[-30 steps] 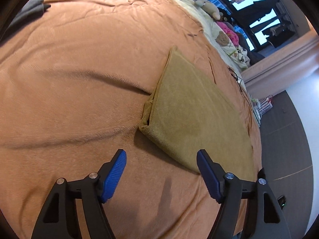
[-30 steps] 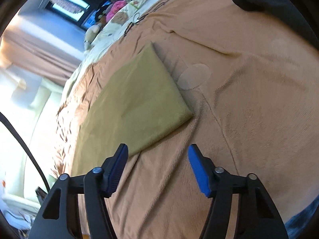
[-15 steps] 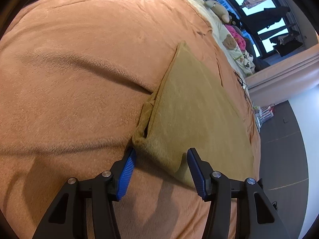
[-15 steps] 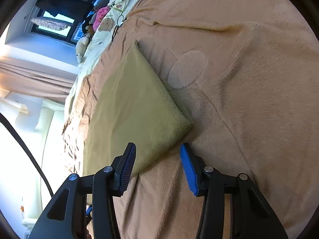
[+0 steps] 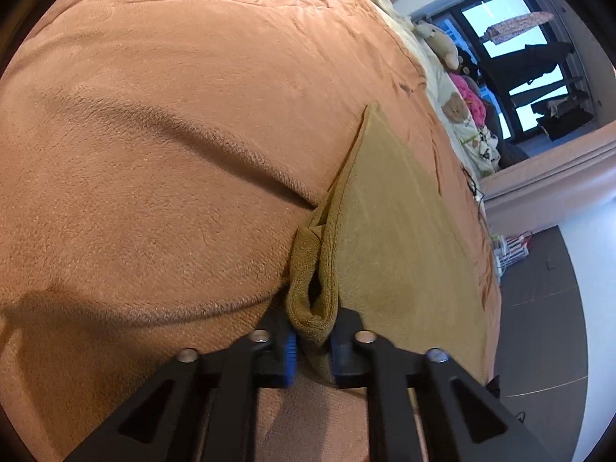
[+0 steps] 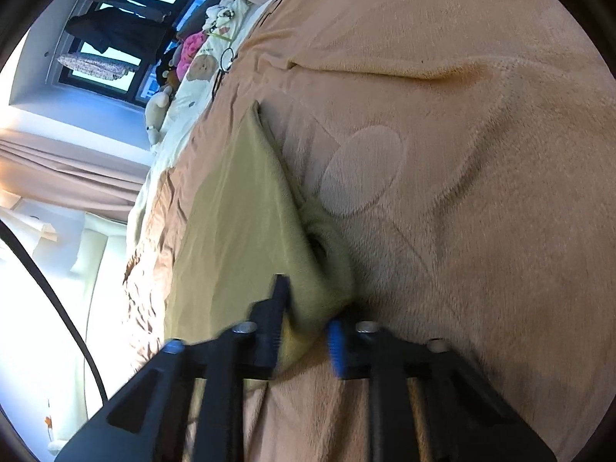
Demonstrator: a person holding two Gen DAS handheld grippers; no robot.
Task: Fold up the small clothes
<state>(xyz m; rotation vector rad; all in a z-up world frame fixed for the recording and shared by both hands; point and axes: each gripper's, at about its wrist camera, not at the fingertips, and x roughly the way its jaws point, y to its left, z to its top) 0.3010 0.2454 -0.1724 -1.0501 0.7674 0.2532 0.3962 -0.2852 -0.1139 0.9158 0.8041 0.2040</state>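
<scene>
Olive folded cloth (image 5: 400, 238) corners pinched between both grippers' fingers (image 5: 289, 350), closing.

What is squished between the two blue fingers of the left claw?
A bunched corner of the folded mustard cloth. The left wrist view shows the left claw closing on it, over the orange blanket.

Daylight from the window (image 5: 527, 65) lights both fisheye views evenly but blows out to white glare at the right wrist view's left edge — soft shadows fill the folds of the orange blanket (image 5: 173, 192), the round frames darken and bend at their rims, and the right gripper (image 6: 308, 337) is slightly motion-blurred.
</scene>
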